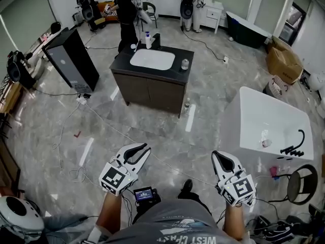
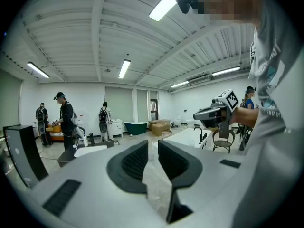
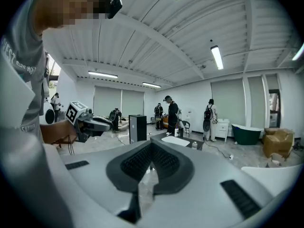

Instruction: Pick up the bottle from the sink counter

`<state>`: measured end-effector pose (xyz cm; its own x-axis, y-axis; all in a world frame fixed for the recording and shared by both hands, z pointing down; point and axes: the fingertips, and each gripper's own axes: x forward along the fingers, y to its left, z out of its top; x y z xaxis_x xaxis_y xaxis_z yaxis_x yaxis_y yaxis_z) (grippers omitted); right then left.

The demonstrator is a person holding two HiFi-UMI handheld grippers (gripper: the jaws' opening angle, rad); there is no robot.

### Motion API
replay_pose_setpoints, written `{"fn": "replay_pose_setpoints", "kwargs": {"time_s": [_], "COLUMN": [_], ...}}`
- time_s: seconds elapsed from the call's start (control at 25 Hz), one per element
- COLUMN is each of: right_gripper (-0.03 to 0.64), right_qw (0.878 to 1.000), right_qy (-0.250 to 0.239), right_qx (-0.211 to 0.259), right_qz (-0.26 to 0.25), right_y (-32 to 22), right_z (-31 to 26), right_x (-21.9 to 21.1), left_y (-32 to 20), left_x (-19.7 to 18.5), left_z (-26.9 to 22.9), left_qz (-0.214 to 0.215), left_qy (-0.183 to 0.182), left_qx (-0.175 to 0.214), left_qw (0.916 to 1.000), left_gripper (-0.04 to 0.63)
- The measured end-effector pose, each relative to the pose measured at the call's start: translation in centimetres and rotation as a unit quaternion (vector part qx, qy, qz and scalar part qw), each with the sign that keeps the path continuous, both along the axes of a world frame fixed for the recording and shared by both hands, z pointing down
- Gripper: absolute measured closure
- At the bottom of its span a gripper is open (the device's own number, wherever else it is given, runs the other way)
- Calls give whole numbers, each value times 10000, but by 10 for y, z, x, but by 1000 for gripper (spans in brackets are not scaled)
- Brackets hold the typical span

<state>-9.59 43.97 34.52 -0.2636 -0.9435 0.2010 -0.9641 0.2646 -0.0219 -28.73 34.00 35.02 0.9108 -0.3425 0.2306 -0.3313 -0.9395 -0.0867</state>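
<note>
The bottle (image 1: 148, 39), white with a blue top, stands upright at the back edge of the dark sink counter (image 1: 122, 65), beside the white basin (image 1: 152, 59). It also shows as a small white bottle (image 2: 84, 139) in the left gripper view and as a bottle (image 3: 176, 132) far ahead in the right gripper view. Both grippers hang low near the person, well short of the counter. My left gripper (image 1: 143, 148) has a narrow gap between its pads (image 2: 135, 161) and holds nothing. My right gripper (image 1: 219, 157) is shut and empty, its pads (image 3: 164, 163) meeting at the tips.
A small jar (image 1: 185, 64) sits on the counter's right side, and another bottle (image 1: 187, 104) stands on the floor by the cabinet. A tall black box (image 1: 71, 60) is left of it and a white bathtub (image 1: 269, 126) right. People (image 1: 124, 9) stand behind. Cables cross the floor.
</note>
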Motion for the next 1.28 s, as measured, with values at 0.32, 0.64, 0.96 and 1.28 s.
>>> {"fn": "replay_pose_setpoints", "kwargs": {"time_s": [0.32, 0.64, 0.96, 1.28], "right_gripper": [615, 615, 615, 615], "right_qw": [9990, 9969, 9951, 9982], "right_qy": [-94, -90, -346, -273], "right_qx": [82, 102, -42, -122], "right_qz": [-436, -779, -928, -516], "right_y": [-47, -69, -79, -101], "right_z": [2, 5, 21, 26], "right_x": [68, 117, 125, 140], "left_y": [-18, -25, -28, -72], "left_x": [59, 99, 107, 132], "left_z": [-9, 1, -4, 10], "left_qz": [-392, -722, -833, -349], "left_qy": [-28, -101, -322, -235], "left_qx": [121, 69, 66, -74], "left_qw": [9992, 9973, 9960, 9991], "left_gripper": [528, 528, 528, 528]}}
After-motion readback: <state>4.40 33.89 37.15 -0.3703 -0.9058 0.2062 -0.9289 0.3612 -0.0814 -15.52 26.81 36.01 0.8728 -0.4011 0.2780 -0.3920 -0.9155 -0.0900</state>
